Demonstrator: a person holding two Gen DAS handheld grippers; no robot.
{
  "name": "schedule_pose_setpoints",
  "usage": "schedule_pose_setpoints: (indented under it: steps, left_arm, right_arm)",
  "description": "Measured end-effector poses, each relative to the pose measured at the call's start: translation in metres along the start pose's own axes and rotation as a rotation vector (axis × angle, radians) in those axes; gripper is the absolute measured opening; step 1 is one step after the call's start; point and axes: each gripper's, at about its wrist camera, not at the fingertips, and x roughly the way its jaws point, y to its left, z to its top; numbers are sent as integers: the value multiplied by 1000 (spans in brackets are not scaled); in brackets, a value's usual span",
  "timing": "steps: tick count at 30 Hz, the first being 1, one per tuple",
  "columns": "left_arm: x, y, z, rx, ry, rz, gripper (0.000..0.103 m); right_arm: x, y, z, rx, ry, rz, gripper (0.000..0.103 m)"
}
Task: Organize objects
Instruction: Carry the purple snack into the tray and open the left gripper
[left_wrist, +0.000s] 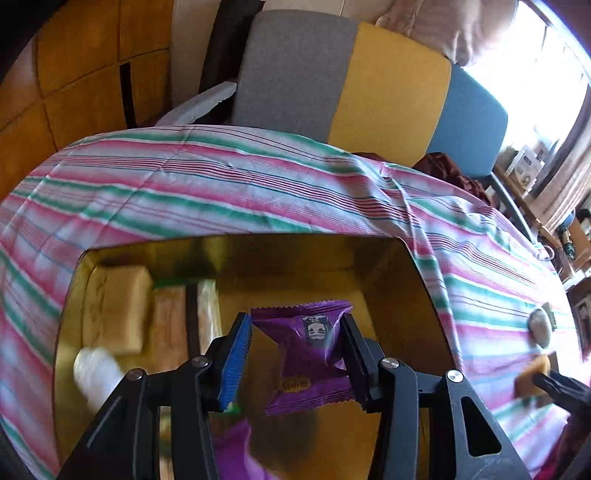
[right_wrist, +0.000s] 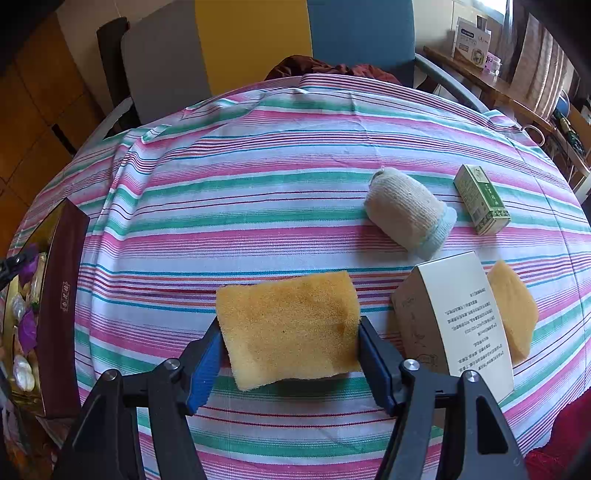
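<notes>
My left gripper (left_wrist: 295, 332) is shut on a purple snack packet (left_wrist: 310, 354) and hangs over an open box with a gold lining (left_wrist: 295, 247). In the box lie a yellow sponge (left_wrist: 110, 310), a white wrapped item (left_wrist: 96, 369), pale packets (left_wrist: 170, 321) and another purple packet (left_wrist: 236, 450). My right gripper (right_wrist: 290, 328) is shut on a yellow sponge (right_wrist: 288, 325), held just above the striped tablecloth (right_wrist: 258, 192). The box (right_wrist: 62, 295) shows at the far left of the right wrist view.
On the cloth to the right lie a rolled grey sock (right_wrist: 406, 210), a small green carton (right_wrist: 482, 199), a white carton (right_wrist: 454, 317) and a second yellow sponge (right_wrist: 513, 310). A grey, yellow and blue chair back (left_wrist: 369, 85) stands behind the table.
</notes>
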Motion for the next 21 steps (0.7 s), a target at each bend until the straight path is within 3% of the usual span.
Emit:
schedule_pose_setpoints:
  steps: [14, 19, 21]
  left_arm:
    - [51, 15, 21, 30, 57, 126, 50]
    - [44, 18, 22, 32, 43, 128, 51]
    - [31, 17, 21, 44, 17, 119, 57]
  right_arm:
    - [0, 0, 1, 5, 1, 7, 69]
    - [0, -1, 1, 5, 0, 8, 69]
    - [0, -1, 1, 4, -2, 9, 69]
